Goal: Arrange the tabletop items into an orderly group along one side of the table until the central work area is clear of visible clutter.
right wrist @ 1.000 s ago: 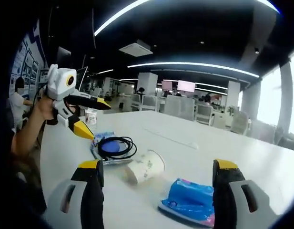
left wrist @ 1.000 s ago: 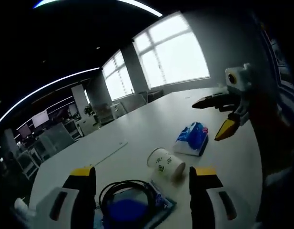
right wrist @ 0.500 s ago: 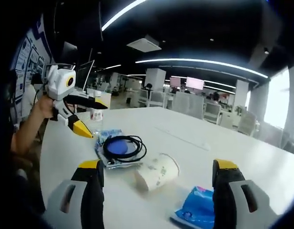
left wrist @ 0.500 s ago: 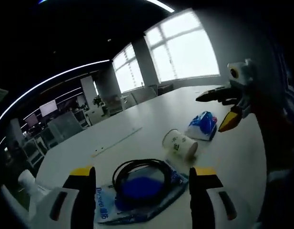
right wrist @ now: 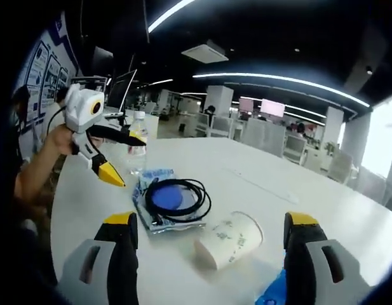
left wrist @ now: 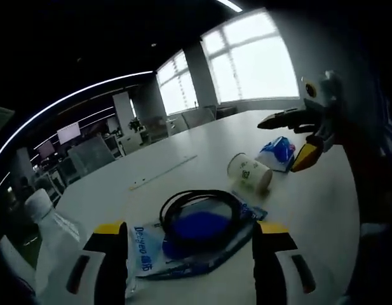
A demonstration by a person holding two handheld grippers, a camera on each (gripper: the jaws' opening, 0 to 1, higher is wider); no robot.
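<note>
Both grippers, left (left wrist: 190, 254) and right (right wrist: 208, 254), wide open, empty. Views have swung: cable packet (left wrist: 196, 238) now low centre between left jaws, tipped paper cup (right wrist: 230, 240) lower centre, tissue pack (left wrist: 278, 152) right, water bottle (left wrist: 53, 244) lower left. Nothing grouped yet.

Count on the white table (right wrist: 348, 210):
- paper cup (right wrist: 230, 239), lying on its side: 1
- coiled black cable (left wrist: 199, 216): 1
- clear bag with blue print (left wrist: 151, 251), under the cable: 1
- blue tissue pack (left wrist: 279, 152): 1
- plastic water bottle (left wrist: 53, 238): 1

Hand-held grippers: 2, left gripper (left wrist: 190, 267) and right gripper (right wrist: 208, 260).
</note>
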